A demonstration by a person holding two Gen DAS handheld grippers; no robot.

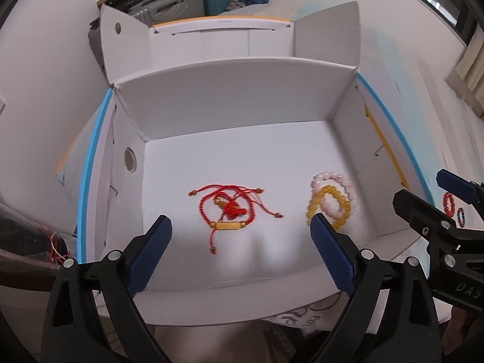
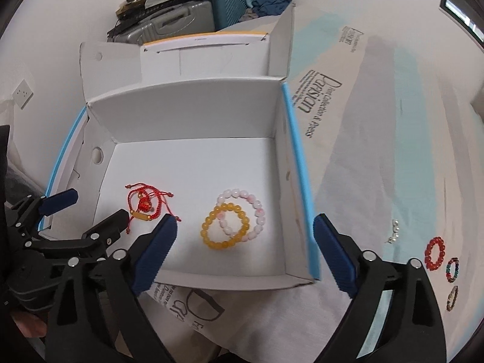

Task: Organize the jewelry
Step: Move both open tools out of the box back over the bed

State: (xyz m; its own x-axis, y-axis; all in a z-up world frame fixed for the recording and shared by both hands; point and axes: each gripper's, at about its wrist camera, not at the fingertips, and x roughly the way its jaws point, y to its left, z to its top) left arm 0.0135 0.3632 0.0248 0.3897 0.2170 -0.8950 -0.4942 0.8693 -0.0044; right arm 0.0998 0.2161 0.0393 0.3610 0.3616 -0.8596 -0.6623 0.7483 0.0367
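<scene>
We held the left tool (image 1: 239,227) and right tool (image 2: 243,233) spread wide and empty over the white box (image 2: 193,109) (cord bracelets (image 1: 225,208) and bead bracelets (image 2: 231,219) grouped inside), since the red bead bracelet (image 2: 435,253) and others waited outside on the bed.

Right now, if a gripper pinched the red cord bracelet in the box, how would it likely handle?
The red cord bracelet would probably go limp: it lies in loose, tangled loops with trailing knotted ends. Those ends may snag or drag along. It looks light, so the gold tube bead would likely hang lowest. It lies apart from the yellow bead bracelet, so that one probably stays put.
</scene>
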